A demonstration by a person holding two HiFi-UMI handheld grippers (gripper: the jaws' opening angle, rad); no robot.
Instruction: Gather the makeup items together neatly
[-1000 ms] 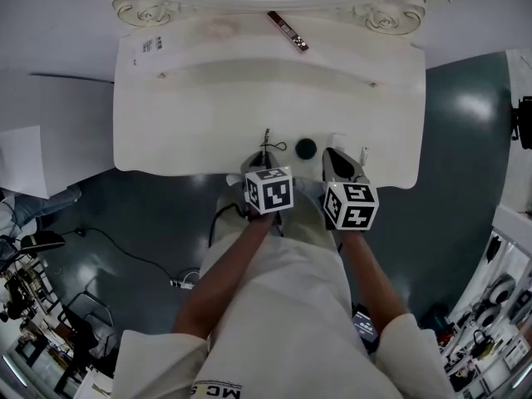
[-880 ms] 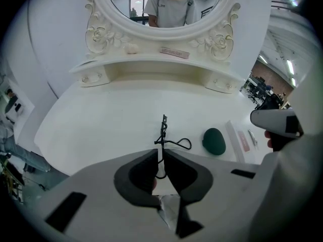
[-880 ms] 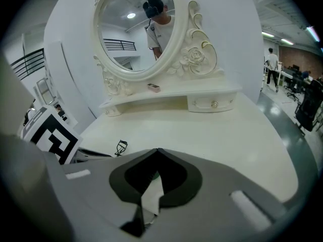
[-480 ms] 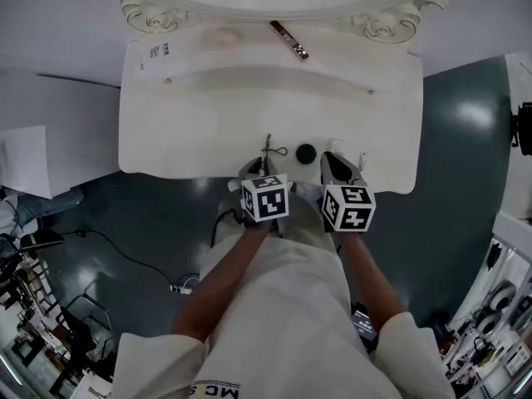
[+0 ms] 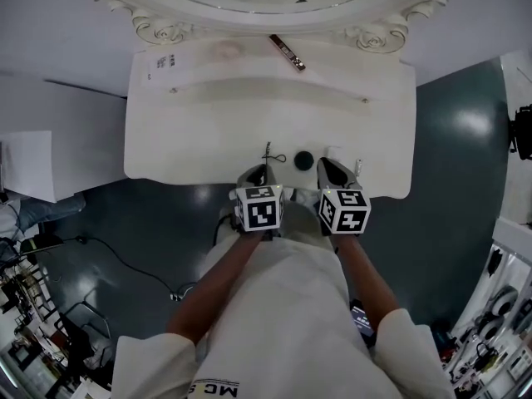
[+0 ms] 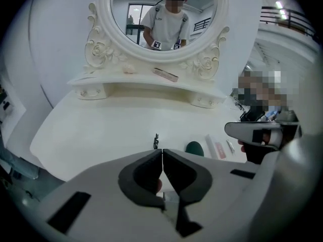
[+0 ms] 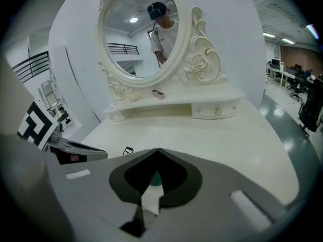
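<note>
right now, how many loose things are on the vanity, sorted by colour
black wire tool: 1
dark green round case: 1
pale slim sticks: 2
brown bar on the shelf: 1
pale pink round thing, same shelf: 1
total: 6

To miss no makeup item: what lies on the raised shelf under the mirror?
A slim rectangular case and a small pale round thing lie on the shelf. Its shut drawers hide their contents.
</note>
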